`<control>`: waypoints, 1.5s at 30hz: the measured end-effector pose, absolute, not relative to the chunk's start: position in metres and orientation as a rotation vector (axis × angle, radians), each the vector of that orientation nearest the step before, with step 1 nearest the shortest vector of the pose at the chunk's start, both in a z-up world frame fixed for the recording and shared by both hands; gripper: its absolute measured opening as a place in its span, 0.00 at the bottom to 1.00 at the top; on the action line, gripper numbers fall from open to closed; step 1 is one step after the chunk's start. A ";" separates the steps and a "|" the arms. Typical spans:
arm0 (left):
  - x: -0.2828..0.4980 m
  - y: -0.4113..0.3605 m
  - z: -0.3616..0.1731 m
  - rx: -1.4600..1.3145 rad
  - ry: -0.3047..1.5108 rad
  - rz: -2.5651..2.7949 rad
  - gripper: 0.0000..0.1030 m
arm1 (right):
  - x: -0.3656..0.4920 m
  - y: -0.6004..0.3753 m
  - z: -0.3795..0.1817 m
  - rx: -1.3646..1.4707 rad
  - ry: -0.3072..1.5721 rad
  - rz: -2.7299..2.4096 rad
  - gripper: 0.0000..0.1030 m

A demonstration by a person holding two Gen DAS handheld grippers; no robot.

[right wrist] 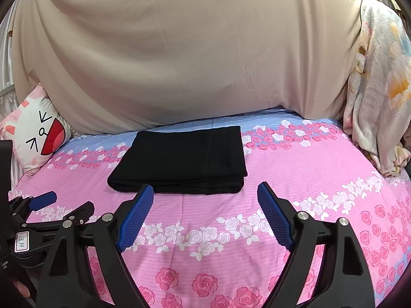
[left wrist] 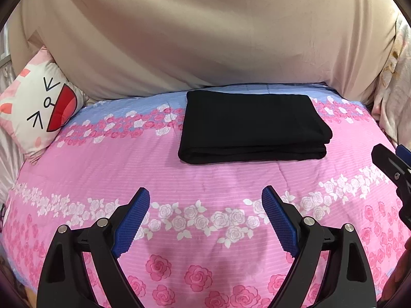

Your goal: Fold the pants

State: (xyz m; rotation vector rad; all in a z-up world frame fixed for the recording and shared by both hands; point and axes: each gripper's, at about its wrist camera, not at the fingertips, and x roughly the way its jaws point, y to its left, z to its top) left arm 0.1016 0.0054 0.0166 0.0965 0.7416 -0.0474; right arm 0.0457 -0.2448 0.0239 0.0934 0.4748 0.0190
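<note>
I see the black pants [left wrist: 253,125], folded into a flat layered rectangle, lying in the upper middle of both frames on the pink bedspread printed with roses [left wrist: 205,179]. Behind them a beige draped sheet [left wrist: 192,30] fills the top of each view. A white cushion with a cartoon cat face [left wrist: 38,105] leans at the left edge, and a pale floral blanket [right wrist: 380,82] hangs down the right side of the right wrist view.

My left gripper [left wrist: 205,218] has its blue-padded jaws spread wide over bare bedspread at the bottom of its frame, nothing between them. My right gripper [right wrist: 205,213] is likewise spread and empty; its left pad overlaps the near edge of the pants in the picture, though I cannot tell whether it touches the cloth.

Each gripper shows only partly in the other's view, cut off at the frame edge. A small white label on the left one at lower left reads perhaps "13.14". The pants' far edge sits close to the sheet.
</note>
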 end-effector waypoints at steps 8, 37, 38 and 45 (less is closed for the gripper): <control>0.103 0.004 0.014 0.106 0.749 -0.048 0.84 | 0.046 -0.243 0.023 0.096 0.474 0.013 0.79; 0.104 0.005 0.011 0.111 0.755 -0.039 0.84 | 0.046 -0.239 0.022 0.094 0.484 0.016 0.79; 0.104 0.005 0.011 0.113 0.755 -0.039 0.84 | 0.046 -0.240 0.021 0.093 0.485 0.019 0.79; 0.104 0.005 0.011 0.112 0.756 -0.039 0.84 | 0.046 -0.238 0.022 0.091 0.485 0.014 0.79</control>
